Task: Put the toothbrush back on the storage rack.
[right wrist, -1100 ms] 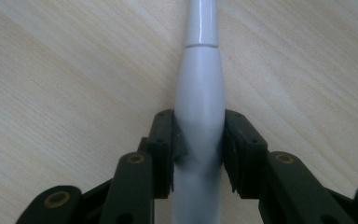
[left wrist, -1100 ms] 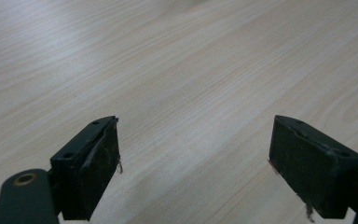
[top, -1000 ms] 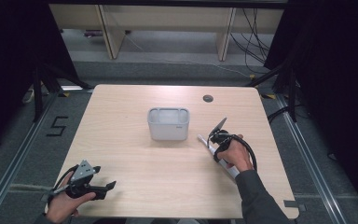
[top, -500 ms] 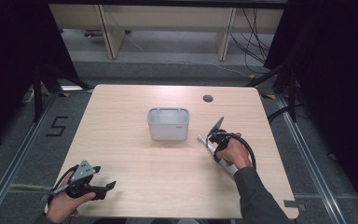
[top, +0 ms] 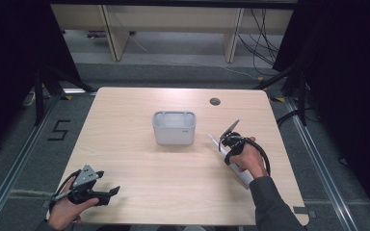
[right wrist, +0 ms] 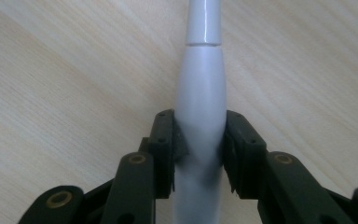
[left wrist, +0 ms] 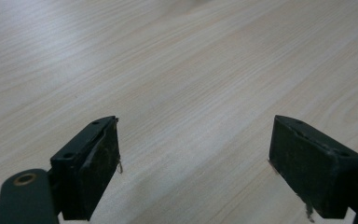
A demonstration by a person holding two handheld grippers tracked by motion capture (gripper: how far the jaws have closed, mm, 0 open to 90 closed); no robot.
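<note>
A long white tapered handle lies low over the wooden table, its slim end pointing away from the camera in the right gripper view. Both pads of my right gripper press on its thick middle. From above, the handle runs slantwise under the hand, and the right gripper sits just right of a grey open-topped bin. My left gripper rests near the table's front left corner. Its jaws stand wide apart over bare wood, with nothing between them.
A small round cable hole sits in the table near the far edge. Wooden furniture legs and cables lie on the floor beyond the table. Dark curtains hang at both sides.
</note>
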